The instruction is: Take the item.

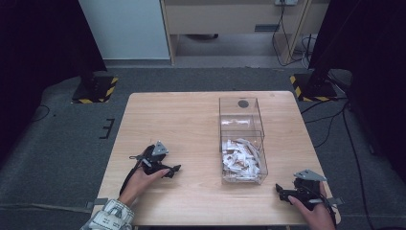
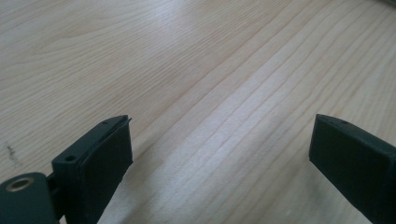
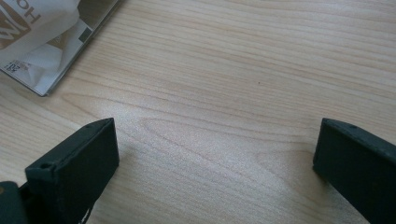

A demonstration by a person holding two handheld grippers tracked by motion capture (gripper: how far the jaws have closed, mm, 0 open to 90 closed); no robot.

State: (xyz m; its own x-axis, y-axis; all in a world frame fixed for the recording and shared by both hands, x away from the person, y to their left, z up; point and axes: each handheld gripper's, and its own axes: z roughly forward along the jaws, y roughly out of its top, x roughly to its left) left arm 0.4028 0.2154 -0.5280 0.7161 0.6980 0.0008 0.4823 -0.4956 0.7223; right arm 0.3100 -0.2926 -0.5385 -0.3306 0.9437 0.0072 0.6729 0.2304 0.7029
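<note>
table: light wood table [image 1: 191, 120], grain runs lengthwise, mostly bare; grey carpet floor [image 1: 62, 143] all round
room: white wall panel [image 1: 127, 26] at back left, wooden furniture [image 1: 230, 19] at back centre, cables [image 1: 335, 115] on floor at right, two black stands on yellow-black striped bases [image 1: 95, 88] off the far corners
box: clear plastic box [image 1: 241, 139] right of table centre, long side pointing away from person, divided; near compartment full of white paper packets [image 1: 242, 158], far compartment has a few
left hand-held gripper: left hand-held gripper [image 1: 172, 168] on near-left part of table, held by left hand [image 1: 141, 179]; jaws wide apart, nothing between them, bare wood under them in left gripper view
right hand-held gripper: right hand-held gripper [image 1: 281, 190] near front-right corner, held by right hand [image 1: 313, 211]; jaws wide apart, nothing held; box corner with packets at upper left in right gripper view
edges: right hand-held gripper close to front edge and right edge; box well in from the edges
open room: whole left half and far strip of table bare; clear gap between box and each hand-held gripper
</note>
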